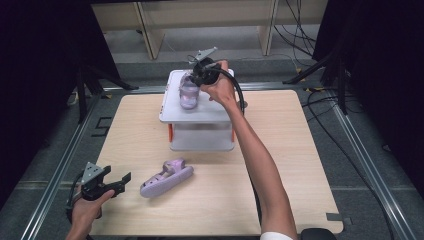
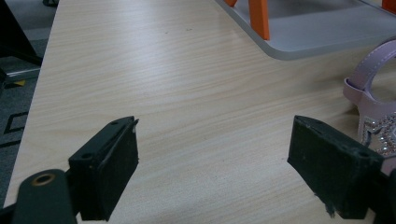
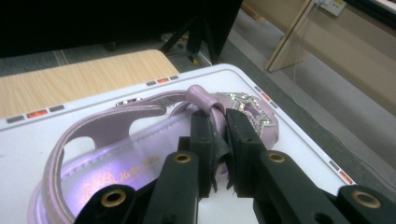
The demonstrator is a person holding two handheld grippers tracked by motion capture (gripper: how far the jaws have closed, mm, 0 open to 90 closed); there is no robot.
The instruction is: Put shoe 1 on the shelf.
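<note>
One lilac sandal lies on top of a white two-level stand at the back of the table. My right gripper is shut on that sandal's strap, next to its glittery star. The sandal's sole rests on the stand's top. A second lilac sandal lies on its side on the wooden table in front of the stand. My left gripper stands open just left of it, low over the table, its jaws wide apart with that sandal at the right jaw.
The stand has orange legs and a lower shelf. A wooden shelf unit stands beyond the table, with cables on the floor. Metal rails frame the table.
</note>
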